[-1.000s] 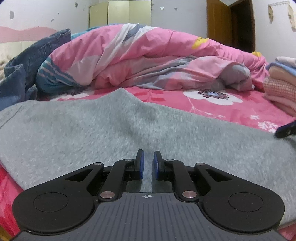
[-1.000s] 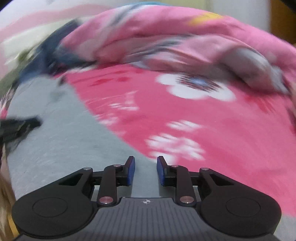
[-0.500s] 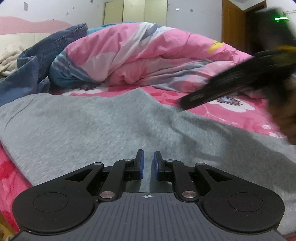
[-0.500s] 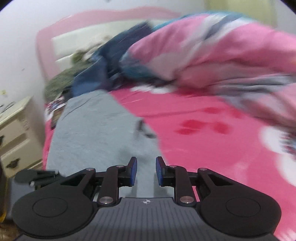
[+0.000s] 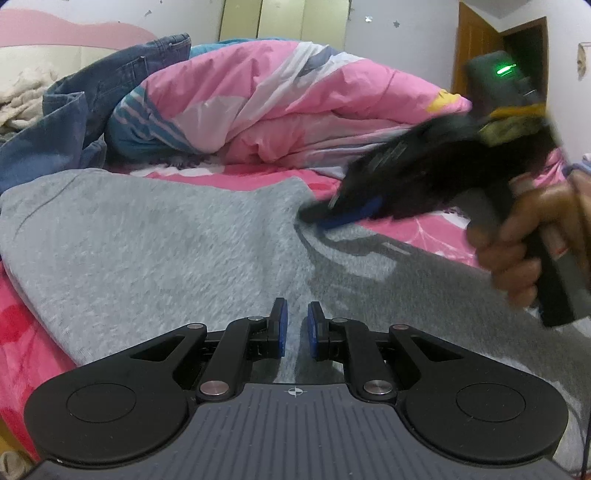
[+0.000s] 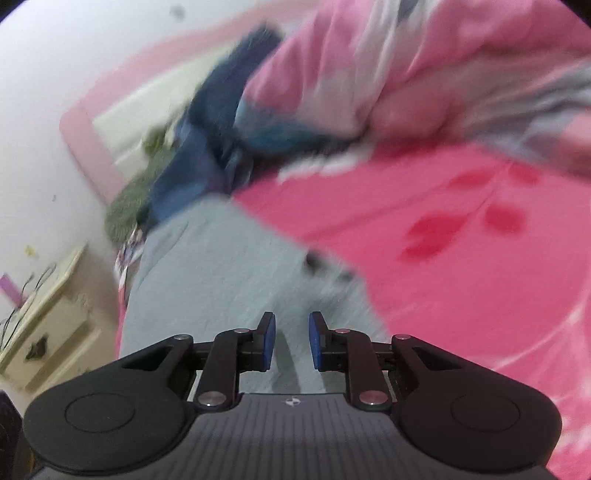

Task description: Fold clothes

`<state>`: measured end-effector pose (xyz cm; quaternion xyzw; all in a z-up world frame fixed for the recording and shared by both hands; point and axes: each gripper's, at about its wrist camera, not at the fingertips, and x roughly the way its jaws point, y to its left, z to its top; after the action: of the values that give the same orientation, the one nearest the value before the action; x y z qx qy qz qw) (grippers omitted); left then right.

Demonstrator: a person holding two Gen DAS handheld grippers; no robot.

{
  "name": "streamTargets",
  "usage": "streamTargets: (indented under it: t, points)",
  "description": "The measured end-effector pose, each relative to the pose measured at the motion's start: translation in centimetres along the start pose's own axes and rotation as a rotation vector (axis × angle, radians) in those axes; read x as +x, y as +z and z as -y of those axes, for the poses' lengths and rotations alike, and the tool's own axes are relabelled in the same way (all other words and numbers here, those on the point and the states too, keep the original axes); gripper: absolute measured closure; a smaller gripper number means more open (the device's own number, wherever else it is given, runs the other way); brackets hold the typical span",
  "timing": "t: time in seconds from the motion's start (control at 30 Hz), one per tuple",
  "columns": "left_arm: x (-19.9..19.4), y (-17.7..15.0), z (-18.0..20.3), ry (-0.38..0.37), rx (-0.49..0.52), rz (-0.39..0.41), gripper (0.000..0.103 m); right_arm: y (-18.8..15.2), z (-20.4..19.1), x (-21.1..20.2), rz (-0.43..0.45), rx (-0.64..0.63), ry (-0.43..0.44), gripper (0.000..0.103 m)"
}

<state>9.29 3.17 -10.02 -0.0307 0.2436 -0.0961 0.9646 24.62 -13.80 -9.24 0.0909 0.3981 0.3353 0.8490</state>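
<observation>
A grey garment [image 5: 155,243] of soft, slightly fuzzy knit lies spread flat across the near part of the bed, over the bright pink flowered sheet [image 5: 436,236]. Its near left edge runs along the bed's left side, where a strip of pink sheet shows beside it, and its far edge ends in a corner near the middle of the bed. In the right wrist view the same cloth [image 6: 221,280] reaches toward the head of the bed, with a small dark mark near its right edge that is too blurred to read. No brand, label or writing can be made out anywhere on it.

The left gripper [image 5: 295,328] sits low over the near part of the garment, its blue pads [image 5: 281,325] only a narrow gap apart; grey cloth shows through the gap, and whether any is pinched I cannot tell. The right gripper [image 5: 343,218], held by a hand [image 5: 517,258] at the right, is blurred and points down at the garment's far corner. In its own view the right gripper [image 6: 291,341] has its jaws closing, a clear gap left between the pads, with the cloth lying under them and not gripped.

Beyond the garment a pink, white and blue quilt [image 5: 280,107] is heaped across the bed, with blue jeans [image 5: 85,110] piled to its left against the pink headboard [image 5: 55,33]. A cream bedside cabinet [image 6: 48,332] stands by the bed's left side.
</observation>
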Motion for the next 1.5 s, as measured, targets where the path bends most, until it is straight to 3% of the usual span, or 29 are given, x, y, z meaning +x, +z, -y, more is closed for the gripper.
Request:
streamTargets:
  t: [0.07, 0.17, 0.2, 0.33, 0.43, 0.5, 0.53, 0.63, 1.0, 1.07, 1.1, 1.27, 1.5]
  points:
    - [-0.1, -0.1, 0.1, 0.002, -0.001, 0.007, 0.091, 0.1, 1.4, 0.9, 0.002, 0.059, -0.084, 0.096]
    - [-0.3, -0.1, -0.3, -0.007, -0.019, 0.017, 0.091, 0.2, 2.7, -2.5, 0.125, 0.148, -0.282, 0.091]
    - [-0.4, -0.1, -0.4, -0.010, -0.025, 0.020, 0.091, 0.0, 2.4, -4.1, 0.150, 0.139, -0.294, 0.091]
    - [-1.0, 0.0, -0.9, -0.023, -0.051, 0.045, 0.091, -3.6, 0.3, -10.3, 0.198, 0.118, -0.175, 0.089]
    - [-1.0, 0.0, -0.9, -0.027, -0.053, 0.042, 0.090, -8.0, -0.2, -12.6, 0.172, 0.133, -0.081, 0.081]
    - [-1.0, -0.3, -0.7, -0.019, -0.042, 0.036, 0.090, -11.3, 0.8, -13.6, 0.156, 0.195, -0.112, 0.079]
    - [-1.0, -0.5, -0.6, -0.015, -0.036, 0.033, 0.090, -13.0, 1.8, -14.4, 0.171, 0.242, -0.142, 0.087]
    - [-1.1, -0.8, -0.6, -0.003, -0.032, 0.038, 0.090, -17.3, 4.0, -18.8, 0.317, 0.400, -0.157, 0.088]
    - [-1.4, -1.4, 0.1, 0.034, -0.009, 0.065, 0.088, -30.8, 3.6, -34.9, 0.617, 0.611, -0.613, 0.085]
    - [-1.4, -1.6, 0.3, 0.044, 0.002, 0.074, 0.088, -31.9, 3.5, -36.9, 0.650, 0.639, -0.684, 0.074]
    - [-1.4, -1.7, 0.4, 0.048, 0.007, 0.080, 0.087, -32.3, 3.4, -37.7, 0.661, 0.649, -0.718, 0.064]
    - [-1.8, -1.9, 0.4, 0.040, 0.008, 0.100, 0.083, -34.6, 3.7, -40.8, 0.715, 0.657, -0.750, 0.062]
    - [-2.8, -2.3, 0.8, 0.031, 0.041, 0.130, 0.076, -36.3, 5.3, -42.6, 0.688, 0.725, -0.829, 0.059]
